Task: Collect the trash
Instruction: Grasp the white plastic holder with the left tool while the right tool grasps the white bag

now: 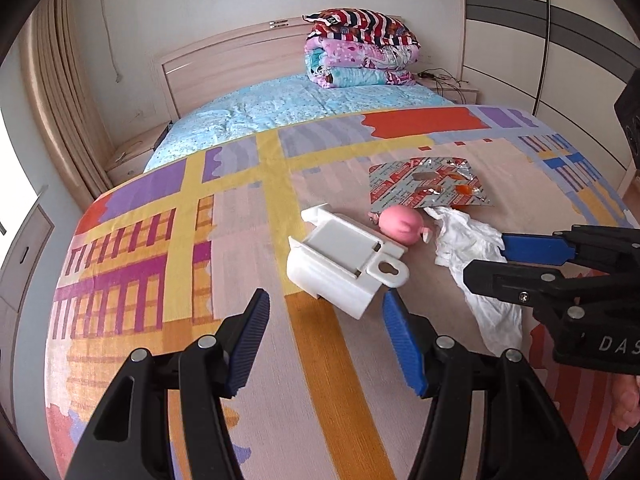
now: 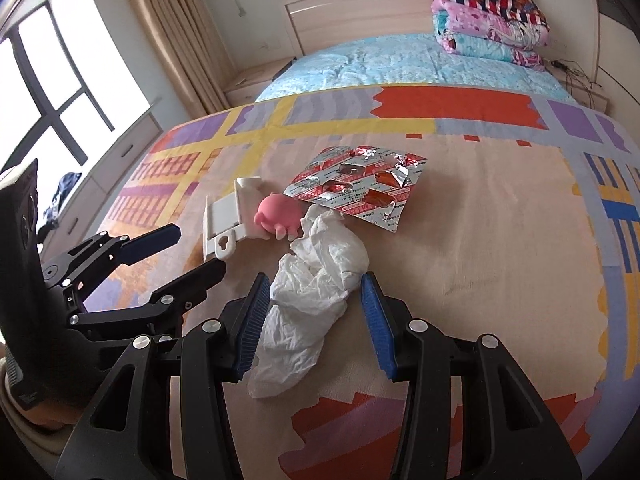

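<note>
We judge the crumpled white tissue (image 2: 316,292), lying near on the bedspread (image 2: 480,240) between the parted right gripper (image 2: 310,322) pads, light, soft and compressible; pinch its bunched middle; left gripper (image 1: 326,344) parted, empty, before the white plastic holder (image 1: 340,260).

Left gripper (image 1: 326,340) & right gripper (image 2: 310,322): jaws open, angled down.

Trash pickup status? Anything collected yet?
Done: nothing that shows; no bin in view.
In hand: nothing gripped. Right claw is open astride the crumpled tissue; left claw is open just short of the white plastic holder.
Left: tissue, used blister pack, holder and pink toy all lie on the blanket.
</note>
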Motion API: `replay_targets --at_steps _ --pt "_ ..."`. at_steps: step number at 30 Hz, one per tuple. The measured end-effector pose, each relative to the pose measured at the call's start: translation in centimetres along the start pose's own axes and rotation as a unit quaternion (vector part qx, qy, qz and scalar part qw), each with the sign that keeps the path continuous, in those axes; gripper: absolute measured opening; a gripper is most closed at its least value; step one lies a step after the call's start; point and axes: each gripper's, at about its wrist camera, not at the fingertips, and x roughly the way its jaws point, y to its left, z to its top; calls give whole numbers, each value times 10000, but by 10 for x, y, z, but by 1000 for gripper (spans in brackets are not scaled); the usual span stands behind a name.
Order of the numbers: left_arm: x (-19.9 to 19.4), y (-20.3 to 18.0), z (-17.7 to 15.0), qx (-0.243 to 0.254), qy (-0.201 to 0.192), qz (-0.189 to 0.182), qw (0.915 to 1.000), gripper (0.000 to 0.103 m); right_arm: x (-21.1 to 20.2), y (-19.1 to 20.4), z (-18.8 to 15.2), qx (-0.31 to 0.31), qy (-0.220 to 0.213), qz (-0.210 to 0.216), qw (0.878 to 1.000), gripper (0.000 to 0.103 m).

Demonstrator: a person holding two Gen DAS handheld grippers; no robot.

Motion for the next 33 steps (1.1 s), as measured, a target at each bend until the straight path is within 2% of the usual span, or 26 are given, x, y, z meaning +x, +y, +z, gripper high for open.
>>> replay_targets --at_steps 4,7,9,13,15,24,29,33 --pt "7 -1 1 36 32 52 10000 55 3 2 3 -49 -10 -105 9999 46" --pt "10 -2 1 5 6 97 10000 54 4 1 3 -101 -27 -210 9997 33" --pt "10 -3 2 0 -2 126 9999 41 4 -2 3 -24 -33 -189 9998 25" --pt "9 1 2 -81 -15 201 9998 27 2 -7 -1 56 -90 -81 9999 22" --pt "8 7 1 -222 -24 200 9996 15 1 -8 -3 130 -107 -52 9998 20" --pt "-16 17 -5 -338 -99 181 9992 4 -11 -4 -8 194 -226 24 9996 14" --pt "-44 17 -8 -543 -230 -23 9983 3 -27 0 -11 213 -366 74 9991 14" --pt "-67 9 -12 -501 -359 -48 9981 3 -39 3 -14 191 -416 56 9989 13"
